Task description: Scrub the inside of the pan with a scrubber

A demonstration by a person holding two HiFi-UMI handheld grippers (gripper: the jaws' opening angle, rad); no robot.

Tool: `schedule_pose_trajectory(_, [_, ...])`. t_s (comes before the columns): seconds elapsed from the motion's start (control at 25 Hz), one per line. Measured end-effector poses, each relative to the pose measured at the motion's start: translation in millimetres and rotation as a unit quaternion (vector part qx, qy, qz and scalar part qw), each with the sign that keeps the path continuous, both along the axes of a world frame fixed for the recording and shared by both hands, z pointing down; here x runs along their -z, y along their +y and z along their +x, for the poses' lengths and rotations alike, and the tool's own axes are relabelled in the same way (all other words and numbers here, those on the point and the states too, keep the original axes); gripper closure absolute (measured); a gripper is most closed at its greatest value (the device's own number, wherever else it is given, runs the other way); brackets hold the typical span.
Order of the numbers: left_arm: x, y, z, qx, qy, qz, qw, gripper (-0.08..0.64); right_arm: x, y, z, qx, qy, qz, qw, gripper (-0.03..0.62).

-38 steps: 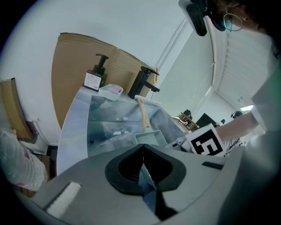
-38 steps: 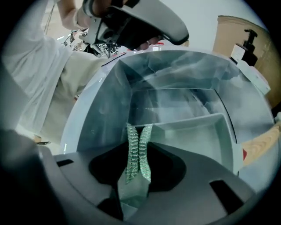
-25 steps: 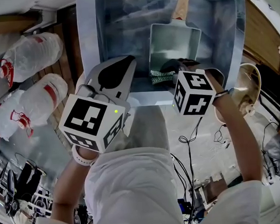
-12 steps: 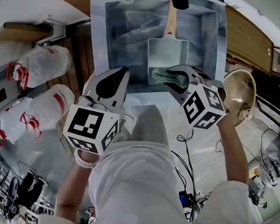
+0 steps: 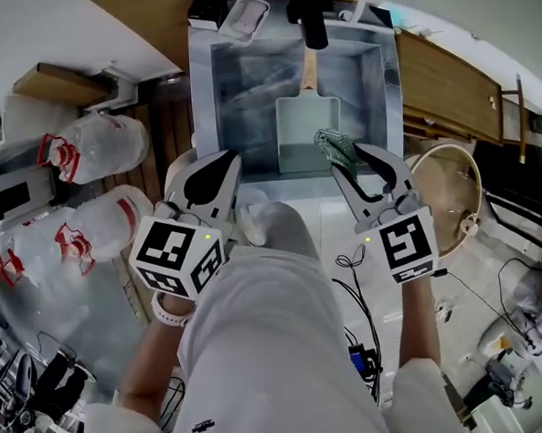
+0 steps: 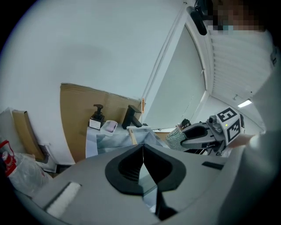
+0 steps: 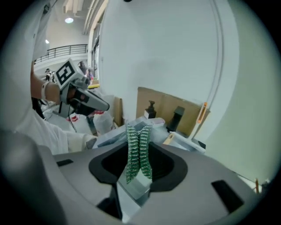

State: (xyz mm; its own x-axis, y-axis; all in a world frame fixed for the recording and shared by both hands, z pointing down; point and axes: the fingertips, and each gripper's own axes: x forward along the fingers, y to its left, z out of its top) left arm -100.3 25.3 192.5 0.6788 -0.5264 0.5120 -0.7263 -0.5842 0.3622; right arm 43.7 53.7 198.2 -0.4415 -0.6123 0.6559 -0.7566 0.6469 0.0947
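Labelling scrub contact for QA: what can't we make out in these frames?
- Floor of the pan: its near right corner is under the scrubber in the head view; the sink wall hides it in both gripper views.
- Whether scrubber touches pan: the head view looks steeply down, so height is unreadable.
- Far end of the pan handle: behind the faucet, head view.
- Label on the soap bottle: too small, left gripper view.

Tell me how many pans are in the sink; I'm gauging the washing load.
1. The square pan, wooden handle toward the faucet, lies in the sink. The right gripper, shut on the scrubber, hides the sink's near-right corner.
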Motion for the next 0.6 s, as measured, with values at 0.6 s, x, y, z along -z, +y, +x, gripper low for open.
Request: schedule_pose_trajectory(0.6, [54.6, 29.1, -4.0, 0.007, 0.011, 0.047, 0.9988, 0.554, 68.0, 44.2, 22.8, -0.130, -0.116, 0.052, 0.983, 0.460])
